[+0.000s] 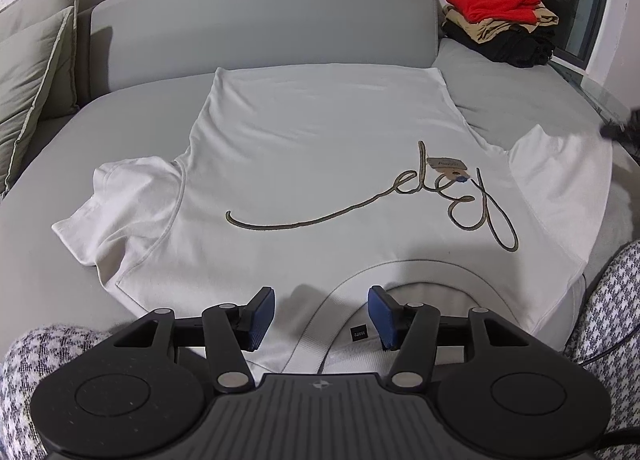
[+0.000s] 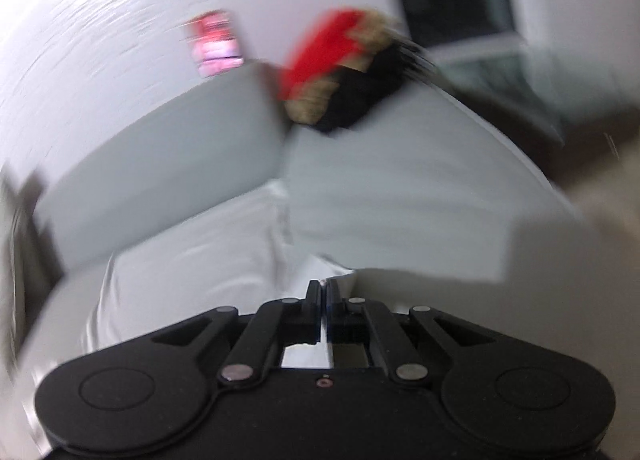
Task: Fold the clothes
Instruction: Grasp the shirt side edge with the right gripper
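While our right gripper [image 2: 323, 288] pinches the T-shirt [image 1: 320, 131] and our left gripper [image 1: 321, 316] gapes above the collar, one-sided pulling risks skewing it.

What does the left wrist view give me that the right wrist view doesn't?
Only the left wrist view shows the whole white T-shirt spread flat with its script lettering, hang tag, collar, the open left gripper over that collar, and the olive cushions.

Only the right wrist view, which is motion-blurred, shows the right gripper shut on a fold of the shirt's white fabric.

Both show the grey sofa and the stack of folded clothes topped in red.
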A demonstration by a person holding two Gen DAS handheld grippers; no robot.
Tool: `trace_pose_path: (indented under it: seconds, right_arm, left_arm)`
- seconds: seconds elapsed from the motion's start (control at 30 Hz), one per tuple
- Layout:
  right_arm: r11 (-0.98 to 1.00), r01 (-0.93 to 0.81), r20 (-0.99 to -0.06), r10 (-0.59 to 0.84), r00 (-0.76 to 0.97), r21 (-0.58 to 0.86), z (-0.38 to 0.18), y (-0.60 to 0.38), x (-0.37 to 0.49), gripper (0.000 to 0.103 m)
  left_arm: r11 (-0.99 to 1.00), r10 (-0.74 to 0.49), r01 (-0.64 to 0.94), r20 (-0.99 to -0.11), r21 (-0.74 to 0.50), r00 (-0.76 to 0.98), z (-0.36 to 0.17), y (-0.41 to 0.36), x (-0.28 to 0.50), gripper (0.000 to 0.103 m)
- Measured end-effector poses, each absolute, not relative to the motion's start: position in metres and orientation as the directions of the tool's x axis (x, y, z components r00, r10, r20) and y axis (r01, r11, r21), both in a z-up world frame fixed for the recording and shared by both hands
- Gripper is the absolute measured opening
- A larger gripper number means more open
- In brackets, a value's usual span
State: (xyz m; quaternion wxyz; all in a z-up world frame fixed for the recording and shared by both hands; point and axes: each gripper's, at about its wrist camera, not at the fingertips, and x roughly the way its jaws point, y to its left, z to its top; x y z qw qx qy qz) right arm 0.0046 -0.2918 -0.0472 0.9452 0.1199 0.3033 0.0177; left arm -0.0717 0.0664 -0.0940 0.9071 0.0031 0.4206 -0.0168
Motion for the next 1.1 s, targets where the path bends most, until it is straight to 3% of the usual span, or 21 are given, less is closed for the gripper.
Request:
trace_pose_path:
  seconds: [0.23,0.33,0.4,0.5,0.7,0.93,1.1]
  right_arm:
    - [0.942,-0.31,-0.579,0.183,0.794,-0.128,-0.058,-0.176,-0.023,0.002]
    - [0.89,-0.43,-0.667,0.227,0.709,-0.154,-0.081,-0.151,-0.035,0.004]
    - [0.855,-0.506,-0.72,0.278,0.636,-0.116,-0.09,-0.148,-0.041,0.016]
    - [0.887,-0.462,-0.722,0.309,0.619,-0.017,-0.083,-0.174,-0.038,0.025]
    - [0.99,-0.071,-0.757,0.136,0.639,0.119,-0.078,-0.247,0.01,0.016]
    - [0.993,-0.11,-0.932,0.004,0.363,-0.039,-0.133,-0.236,0.021,0.012]
    - [0.995,-0.092,-0.933,0.003,0.359,-0.032,-0.109,-0.237,0.001,0.013]
  left_arm:
    - [1.0,-0.019,0.015,-0.764,-0.012,0.645,-0.095,0.072,-0.073,0.054]
    - [1.0,-0.011,0.008,-0.762,-0.007,0.647,-0.095,0.074,-0.074,0.054]
    - [1.0,-0.003,0.006,-0.762,0.001,0.647,-0.095,0.075,-0.075,0.054]
    - [1.0,0.0,-0.001,-0.764,-0.001,0.646,-0.095,0.078,-0.075,0.054]
    - [1.0,-0.012,-0.003,-0.77,-0.018,0.638,-0.096,0.074,-0.071,0.054]
    - [0.999,0.021,0.021,-0.766,0.045,0.642,-0.099,0.066,-0.072,0.055]
    - [0.999,0.033,-0.011,-0.766,0.034,0.643,-0.097,0.081,-0.075,0.055]
